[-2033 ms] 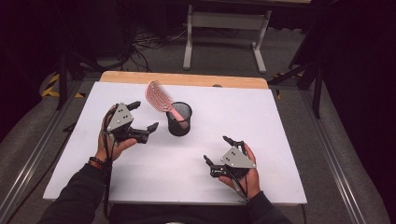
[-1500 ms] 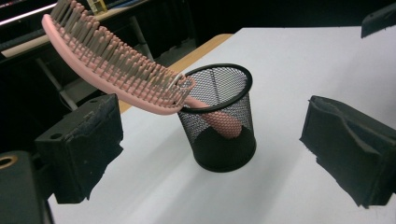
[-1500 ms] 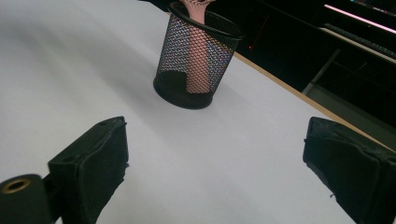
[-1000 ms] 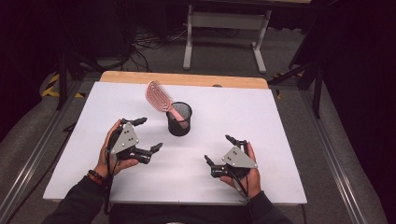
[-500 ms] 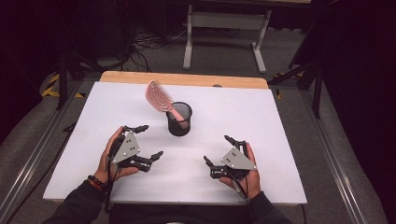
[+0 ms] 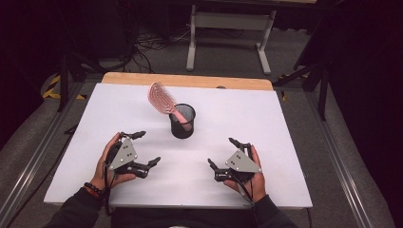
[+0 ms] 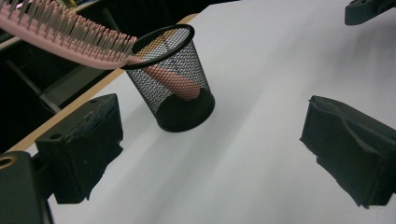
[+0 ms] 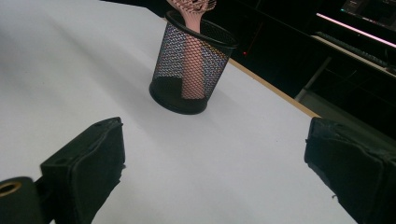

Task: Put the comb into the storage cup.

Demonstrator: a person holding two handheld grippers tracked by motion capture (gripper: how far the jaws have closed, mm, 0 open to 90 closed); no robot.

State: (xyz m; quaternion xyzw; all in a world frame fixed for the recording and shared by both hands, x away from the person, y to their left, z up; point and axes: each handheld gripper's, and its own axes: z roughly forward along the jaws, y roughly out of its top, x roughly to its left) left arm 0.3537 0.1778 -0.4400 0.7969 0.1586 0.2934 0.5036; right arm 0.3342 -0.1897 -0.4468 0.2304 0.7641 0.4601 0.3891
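The pink hairbrush (image 6: 164, 100) already stands handle-down in the black mesh cup (image 6: 183, 121), its bristled head leaning out over the rim on the side away from you. That looks like the work done: brush in, cup upright, nothing else on the white table (image 6: 285, 142).

Your left gripper (image 6: 142, 150) hangs released, jaws spread wide and empty, with the cup ahead of it and to its right, well apart. Your right gripper (image 6: 223, 153) is likewise released and empty, and the cup sits ahead of it and to its left, about as far off. In both gripper views the cup shows between the spread jaws, untouched.

As far as I can judge, little is left for you beyond keeping both grippers clear of the cup, since the overhanging head could tip it.
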